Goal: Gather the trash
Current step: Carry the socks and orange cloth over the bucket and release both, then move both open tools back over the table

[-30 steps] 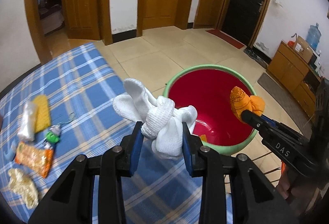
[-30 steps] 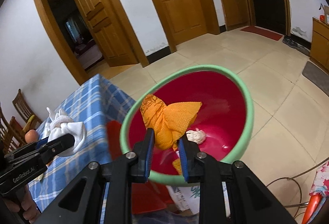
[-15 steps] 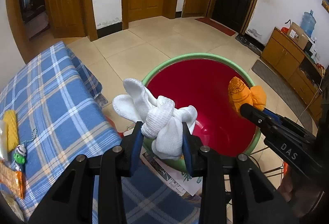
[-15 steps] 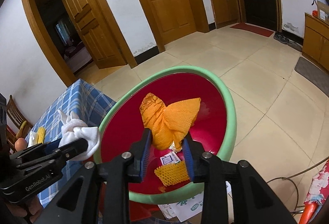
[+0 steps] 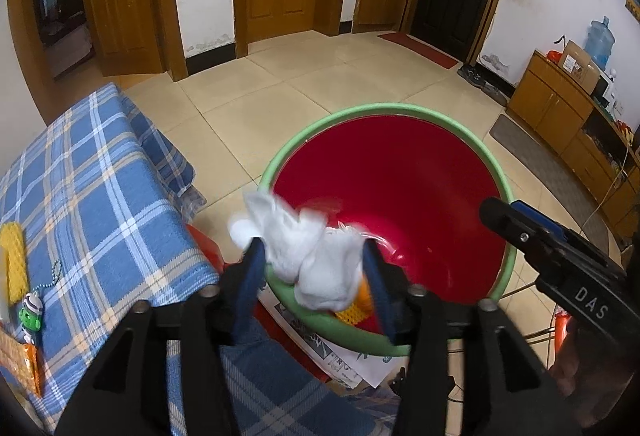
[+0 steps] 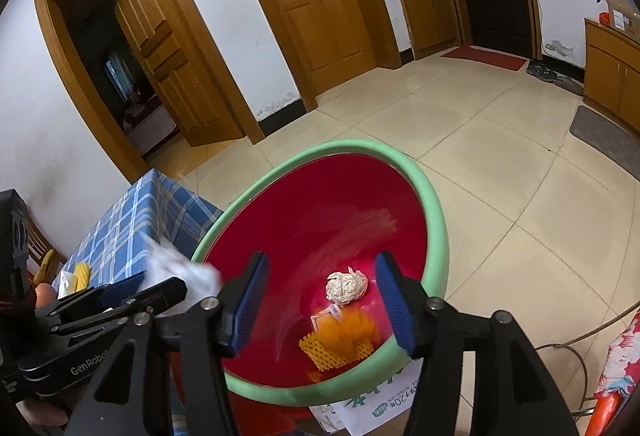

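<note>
A red basin with a green rim [image 5: 384, 109] stands beside the table's edge. My left gripper [image 5: 314, 278] hangs over its near rim. Its jaws are opening, and a blurred white cloth bundle [image 5: 304, 252] is slipping loose between them. My right gripper [image 6: 320, 302] is over the basin [image 6: 434, 204], its jaws opening with nothing between them. The orange cloth [image 6: 352, 330] lies on the basin floor beside a yellow mesh piece [image 6: 320, 352] and a crumpled white paper ball [image 6: 346, 286]. The right gripper [image 5: 505, 210] also shows at the right of the left wrist view.
The blue plaid table [image 5: 100, 196] carries a yellow mesh piece [image 5: 14, 264], a small green toy on a chain [image 5: 31, 316] and an orange wrapper [image 5: 20, 360]. A printed paper [image 5: 332, 352] lies under the basin. Tiled floor, wooden doors and a cabinet [image 5: 560, 104] lie beyond.
Both grippers went from shut to spread jaws. The orange cloth dropped from the right gripper into the basin. The white bundle loosened in the left gripper, which had moved from the table over the basin.
</note>
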